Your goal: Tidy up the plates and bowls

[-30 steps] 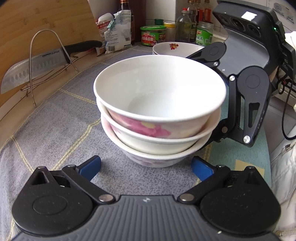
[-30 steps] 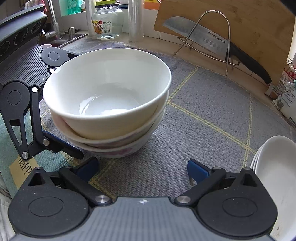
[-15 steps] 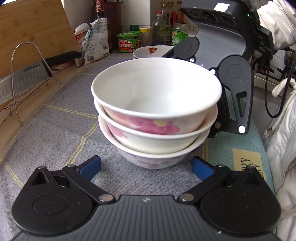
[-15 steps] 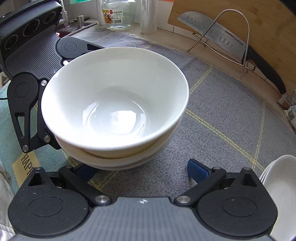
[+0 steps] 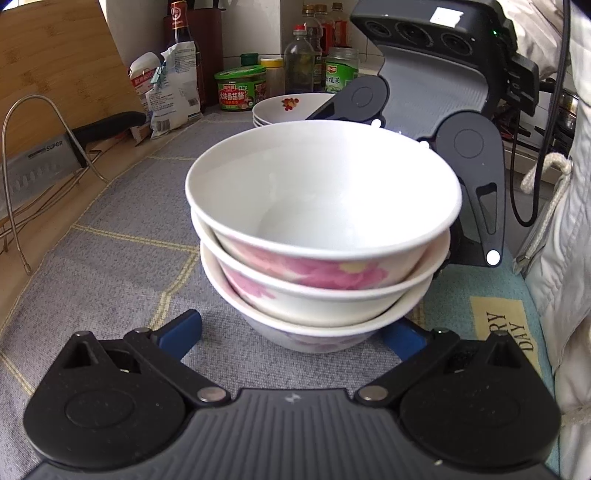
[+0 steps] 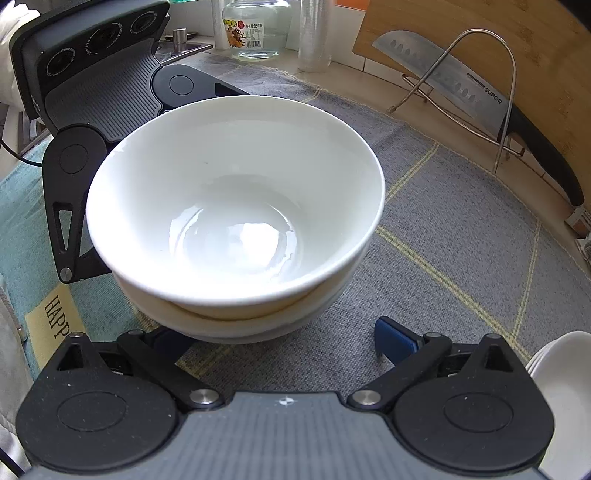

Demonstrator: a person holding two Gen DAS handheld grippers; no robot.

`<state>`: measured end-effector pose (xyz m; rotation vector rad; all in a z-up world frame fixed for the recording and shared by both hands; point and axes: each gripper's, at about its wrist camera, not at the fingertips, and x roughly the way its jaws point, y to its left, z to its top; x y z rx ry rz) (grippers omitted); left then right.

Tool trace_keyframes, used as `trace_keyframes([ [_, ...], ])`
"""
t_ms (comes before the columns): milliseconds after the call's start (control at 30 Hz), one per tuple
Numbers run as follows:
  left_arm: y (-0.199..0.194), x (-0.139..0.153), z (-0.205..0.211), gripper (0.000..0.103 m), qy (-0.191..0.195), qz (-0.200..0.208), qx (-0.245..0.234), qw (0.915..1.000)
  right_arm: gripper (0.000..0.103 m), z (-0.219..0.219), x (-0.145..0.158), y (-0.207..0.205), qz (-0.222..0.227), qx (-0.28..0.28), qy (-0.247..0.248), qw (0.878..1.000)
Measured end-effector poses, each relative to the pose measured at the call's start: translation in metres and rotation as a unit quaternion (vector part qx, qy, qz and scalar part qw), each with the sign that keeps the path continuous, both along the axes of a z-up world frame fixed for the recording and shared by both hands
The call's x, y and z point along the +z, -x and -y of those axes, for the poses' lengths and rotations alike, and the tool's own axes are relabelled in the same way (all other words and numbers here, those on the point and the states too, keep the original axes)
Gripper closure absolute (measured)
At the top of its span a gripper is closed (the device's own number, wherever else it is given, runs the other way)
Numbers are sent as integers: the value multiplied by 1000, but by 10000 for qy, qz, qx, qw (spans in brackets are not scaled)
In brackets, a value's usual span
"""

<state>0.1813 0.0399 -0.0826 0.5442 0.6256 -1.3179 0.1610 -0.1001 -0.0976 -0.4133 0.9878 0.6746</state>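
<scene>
In the left wrist view, a kitchen knife (image 5: 40, 166) rests in a wire rack (image 5: 44, 155) at nine o'clock, leaning against a wooden cutting board (image 5: 55, 55). At eleven o'clock sit a clipped white bag (image 5: 173, 92) and a green-lidded jar (image 5: 240, 88), with bottles behind. The stack of three bowls (image 5: 325, 240) fills the centre on the grey mat (image 5: 110, 251) — white inside, pink flowers outside, the top bowl empty. A second pile of flowered dishes (image 5: 291, 109) lies at twelve o'clock beyond it. The left gripper (image 5: 295, 332) is spread wide, its blue fingertips (image 5: 181, 330) flanking the base of the bottom bowl; contact cannot be told. At two o'clock the right gripper (image 5: 443, 266) reaches in from the far side, its fingers hidden behind the stack. A pale padded sleeve (image 5: 561, 221) runs down the three o'clock edge.

In the right wrist view, the left gripper's body shows at ten o'clock, behind the bowls. The same stack sits at centre, nearer nine o'clock. The right gripper is also wide open — one blue tip (image 6: 395, 341) clear of the bowls at five o'clock, the other tucked under the stack's rim at seven. A glass jar (image 6: 255, 29) stands at twelve o'clock; knife and rack at two; white plates (image 6: 561, 387) at four.
</scene>
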Motion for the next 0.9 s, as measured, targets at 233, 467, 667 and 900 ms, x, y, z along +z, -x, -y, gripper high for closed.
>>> trace_keyframes([
  [233,-2,1,2,1,-25,18,-274,9996,0,-8,1,-5,-13,162,138,9998],
  [467,5,4,5,3,-82,167,-592,9981,1,-19,6,-3,94,488,222,9985],
  [667,8,7,5,8,-65,218,-652,9976,10,-22,10,0,101,617,263,9977],
  [900,10,11,7,8,-124,248,-610,9978,17,-26,14,5,180,743,369,9964],
])
